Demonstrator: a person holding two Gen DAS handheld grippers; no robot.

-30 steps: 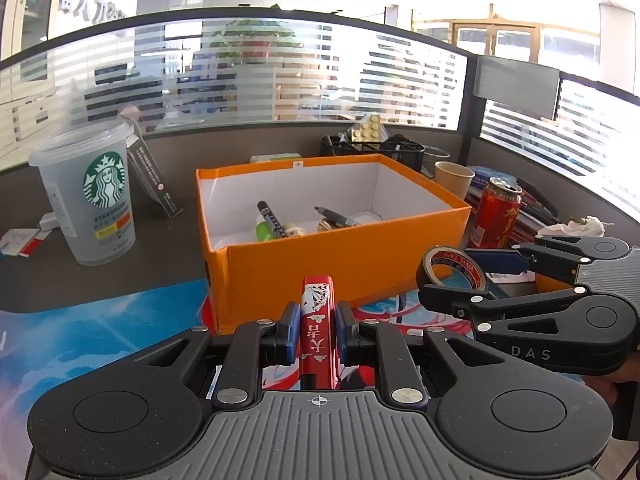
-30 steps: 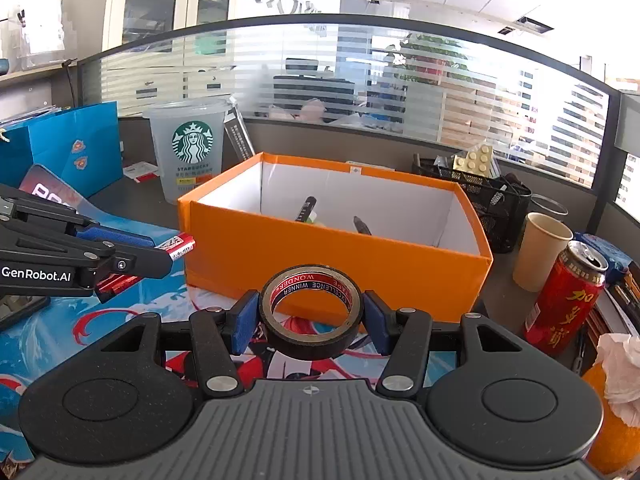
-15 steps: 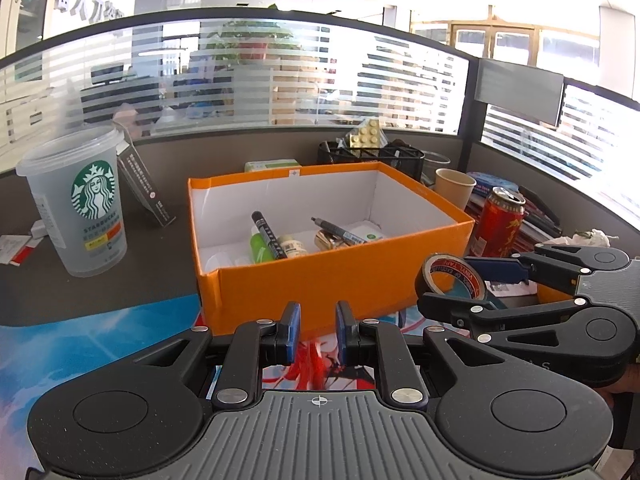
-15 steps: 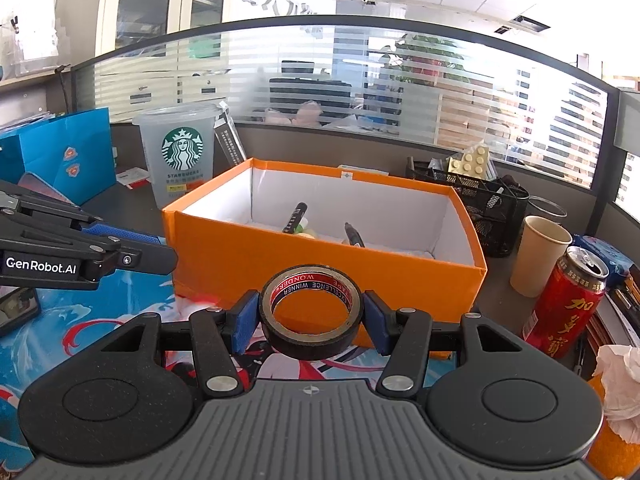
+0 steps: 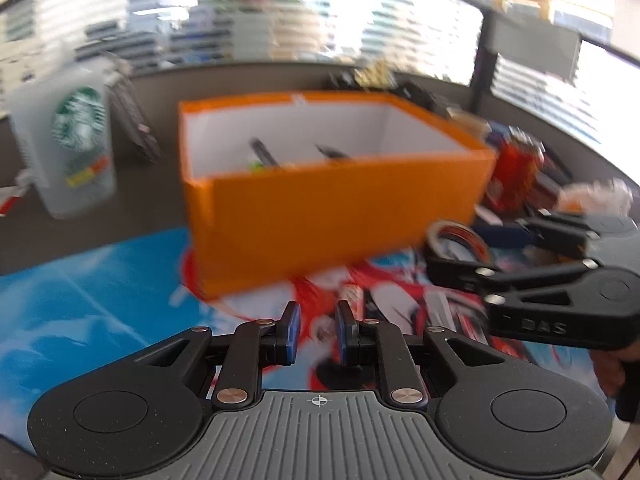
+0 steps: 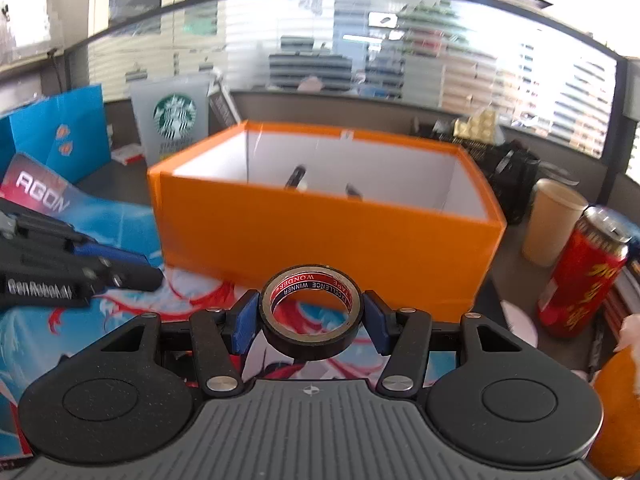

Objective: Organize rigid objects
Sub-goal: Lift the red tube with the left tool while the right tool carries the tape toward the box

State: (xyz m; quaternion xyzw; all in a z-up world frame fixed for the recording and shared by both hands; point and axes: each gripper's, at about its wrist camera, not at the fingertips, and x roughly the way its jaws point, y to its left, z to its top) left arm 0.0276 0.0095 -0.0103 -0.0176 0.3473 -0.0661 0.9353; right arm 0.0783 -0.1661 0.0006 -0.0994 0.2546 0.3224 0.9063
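Note:
An orange box [image 5: 340, 208] with white inner walls stands on the printed mat, with pens [image 5: 264, 154] lying inside it. My left gripper [image 5: 316, 328] hovers low over the mat in front of the box, its jaws nearly together with nothing between them. A small red pack [image 5: 352, 296], blurred, lies on the mat just past its right pad. My right gripper [image 6: 312, 316] is shut on a black tape roll [image 6: 312, 334] with a red inner ring, held in front of the box [image 6: 320, 236]. In the right wrist view my left gripper [image 6: 148, 270] reaches in from the left.
A Starbucks cup [image 6: 174, 120] and a blue paper bag [image 6: 56, 128] stand left of the box. A red can [image 6: 580, 276], a paper cup [image 6: 552, 220] and a black wire basket [image 6: 508, 172] crowd the right. The blue and red mat [image 5: 80, 300] lies under both grippers.
The red pack has left my left gripper's jaws and now lies on the mat. Both grippers have sunk lower in front of the box. The tape roll stays gripped.

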